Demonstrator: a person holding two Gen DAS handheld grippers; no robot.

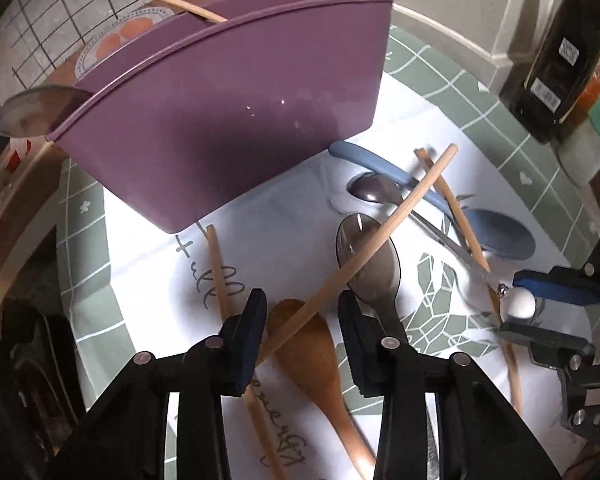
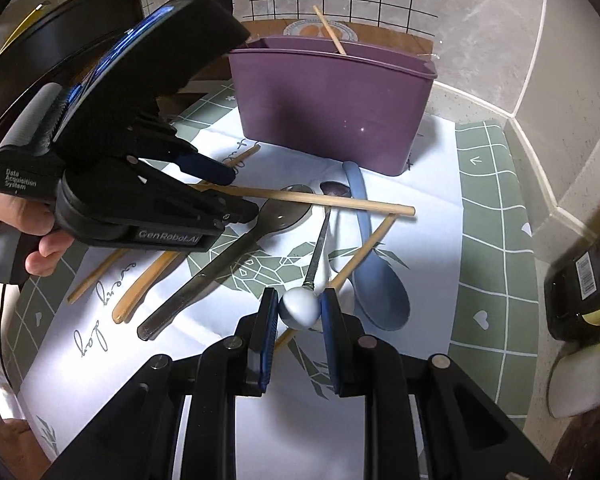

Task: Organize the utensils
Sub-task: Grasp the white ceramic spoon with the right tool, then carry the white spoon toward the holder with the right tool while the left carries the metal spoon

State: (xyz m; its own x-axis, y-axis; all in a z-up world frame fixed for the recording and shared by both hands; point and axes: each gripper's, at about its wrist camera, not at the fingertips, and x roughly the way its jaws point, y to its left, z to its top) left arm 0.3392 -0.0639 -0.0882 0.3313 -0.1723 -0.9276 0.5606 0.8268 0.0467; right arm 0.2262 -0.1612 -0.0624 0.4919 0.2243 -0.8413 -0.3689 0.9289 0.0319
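A purple utensil holder stands at the back, with a chopstick and a metal spoon in it. Loose utensils lie on the white mat: a wooden spoon, a large metal spoon, a blue spoon, chopsticks. My left gripper is open, with a chopstick between its fingers, above the wooden spoon. My right gripper is shut on the white ball end of a small metal spoon.
A dark bottle and a white container stand at the right. A plate leans behind the holder. A green gridded mat covers the counter up to the wall.
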